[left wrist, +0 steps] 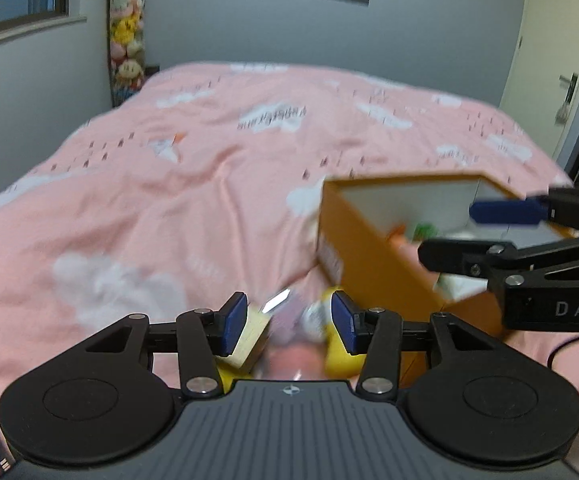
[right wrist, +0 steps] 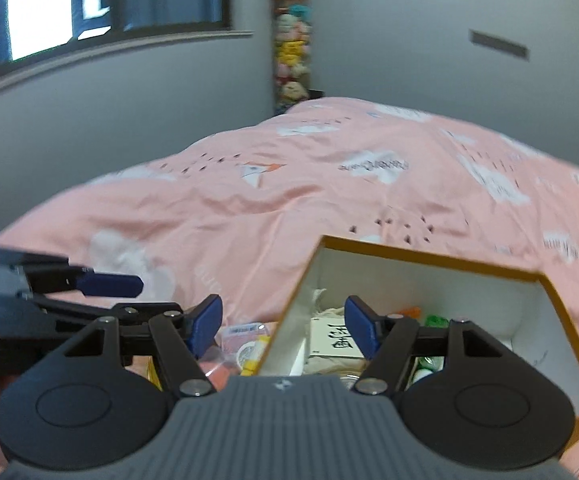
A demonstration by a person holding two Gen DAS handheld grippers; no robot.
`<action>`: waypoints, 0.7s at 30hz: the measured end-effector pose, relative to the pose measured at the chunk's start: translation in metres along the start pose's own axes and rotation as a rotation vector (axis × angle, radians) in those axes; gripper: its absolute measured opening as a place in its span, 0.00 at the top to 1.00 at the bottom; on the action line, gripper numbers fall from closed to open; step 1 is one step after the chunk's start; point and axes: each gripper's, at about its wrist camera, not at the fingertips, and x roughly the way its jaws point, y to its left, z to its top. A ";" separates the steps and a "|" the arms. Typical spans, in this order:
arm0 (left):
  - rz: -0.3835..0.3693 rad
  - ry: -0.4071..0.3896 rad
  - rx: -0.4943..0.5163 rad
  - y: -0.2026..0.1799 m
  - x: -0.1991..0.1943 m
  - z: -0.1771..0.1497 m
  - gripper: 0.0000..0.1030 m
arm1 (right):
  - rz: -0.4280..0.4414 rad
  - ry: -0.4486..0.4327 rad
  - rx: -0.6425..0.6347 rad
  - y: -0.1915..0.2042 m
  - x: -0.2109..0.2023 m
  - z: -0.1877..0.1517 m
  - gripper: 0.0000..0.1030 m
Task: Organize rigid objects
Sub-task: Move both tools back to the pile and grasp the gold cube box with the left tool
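Note:
An orange cardboard box (left wrist: 353, 240) with a white inside lies on the pink bed; it also shows in the right wrist view (right wrist: 429, 258) and holds several small items, among them a white card with black characters (right wrist: 335, 340). A heap of small objects lies beside the box: a pale wooden block (left wrist: 249, 340), a yellow item (left wrist: 339, 360), a silver blade-like piece (left wrist: 275, 300). My left gripper (left wrist: 289, 322) is open above this heap, with nothing between its pads. My right gripper (right wrist: 285, 324) is open and straddles the box's left wall.
The pink duvet (left wrist: 169, 184) with white clouds covers the whole bed. A tall column of plush toys (left wrist: 127, 36) stands in the far corner. A window (right wrist: 89, 0) is on the left wall, a door (left wrist: 549, 60) on the right.

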 end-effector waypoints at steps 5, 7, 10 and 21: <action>0.006 0.077 0.008 0.021 -0.003 -0.019 0.46 | 0.069 0.066 -0.079 0.024 0.016 -0.008 0.44; 0.002 0.089 -0.006 0.028 -0.001 -0.022 0.46 | 0.085 0.101 -0.102 0.033 0.023 -0.012 0.45; -0.002 0.105 -0.007 0.034 0.005 -0.019 0.44 | 0.100 0.135 -0.154 0.044 0.033 -0.013 0.46; -0.063 0.236 0.228 0.034 0.046 0.005 0.31 | 0.211 0.378 -0.457 0.051 0.093 0.015 0.44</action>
